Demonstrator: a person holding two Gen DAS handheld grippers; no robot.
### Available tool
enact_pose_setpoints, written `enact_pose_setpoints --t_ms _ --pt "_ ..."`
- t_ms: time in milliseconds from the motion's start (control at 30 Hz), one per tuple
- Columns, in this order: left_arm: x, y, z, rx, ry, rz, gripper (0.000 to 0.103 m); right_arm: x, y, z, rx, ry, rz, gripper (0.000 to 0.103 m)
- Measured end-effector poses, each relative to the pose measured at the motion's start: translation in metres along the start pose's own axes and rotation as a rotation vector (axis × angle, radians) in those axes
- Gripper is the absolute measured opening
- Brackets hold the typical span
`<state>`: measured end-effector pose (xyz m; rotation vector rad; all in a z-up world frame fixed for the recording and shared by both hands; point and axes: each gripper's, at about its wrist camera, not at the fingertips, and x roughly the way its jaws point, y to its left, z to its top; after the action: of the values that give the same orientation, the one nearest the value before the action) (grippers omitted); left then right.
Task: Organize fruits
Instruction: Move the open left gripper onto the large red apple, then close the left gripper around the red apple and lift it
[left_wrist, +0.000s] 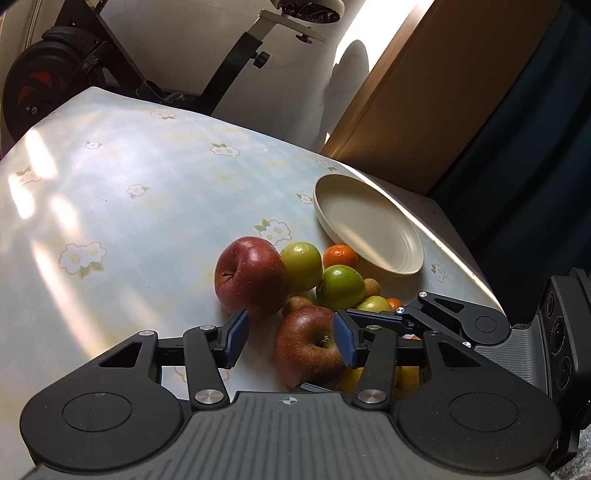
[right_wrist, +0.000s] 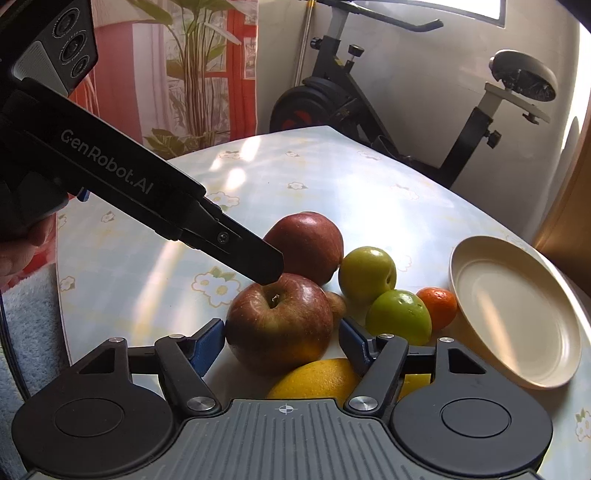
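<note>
A pile of fruit lies on the flowered tablecloth beside an empty cream plate (left_wrist: 369, 229) (right_wrist: 513, 314). The near red apple (left_wrist: 306, 347) (right_wrist: 280, 325) sits between the pads of my right gripper (right_wrist: 281, 343), which stand close to its sides without clearly pressing. My left gripper (left_wrist: 291, 341) is open over the same apple: its right pad rests by the stem hollow and its left pad is clear of the apple. A second red apple (left_wrist: 251, 277) (right_wrist: 306, 247), two green fruits (left_wrist: 340, 288) (right_wrist: 399, 317) and a tangerine (left_wrist: 340, 256) (right_wrist: 437, 306) lie behind.
A yellow citrus fruit (right_wrist: 317, 380) lies under the right gripper, with small brown fruits (left_wrist: 371, 288) in the pile. The plate is near the table's right edge by a wooden cabinet (left_wrist: 424, 110). An exercise bike (right_wrist: 369, 103) stands beyond the far edge.
</note>
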<state>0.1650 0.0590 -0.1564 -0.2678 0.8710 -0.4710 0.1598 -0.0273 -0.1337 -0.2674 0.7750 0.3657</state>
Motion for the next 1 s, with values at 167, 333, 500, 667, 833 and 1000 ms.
enact_pose_setpoints --t_ms 167,333,500,667,833,1000 --pt "0.015 0.003 -0.005 -0.038 0.046 -0.039 0.052 0.003 0.000 -0.001 -0.012 0.005 0.002 0.064" --pt "0.023 0.006 -0.008 -0.082 0.054 -0.058 0.052 0.007 0.000 0.000 -0.020 0.018 -0.006 0.064" --pt "0.024 0.007 -0.010 -0.109 0.052 -0.094 0.050 0.009 0.002 -0.001 -0.029 0.010 -0.013 0.061" --pt "0.020 0.003 -0.008 -0.095 0.044 -0.091 0.050 0.000 -0.005 -0.004 0.020 -0.043 -0.006 0.061" --pt "0.013 -0.001 0.006 -0.099 0.024 -0.116 0.050 -0.016 -0.016 0.000 0.037 -0.111 -0.022 0.061" --pt "0.009 -0.011 0.026 -0.089 -0.001 -0.137 0.044 -0.028 -0.034 0.009 0.051 -0.163 -0.040 0.061"
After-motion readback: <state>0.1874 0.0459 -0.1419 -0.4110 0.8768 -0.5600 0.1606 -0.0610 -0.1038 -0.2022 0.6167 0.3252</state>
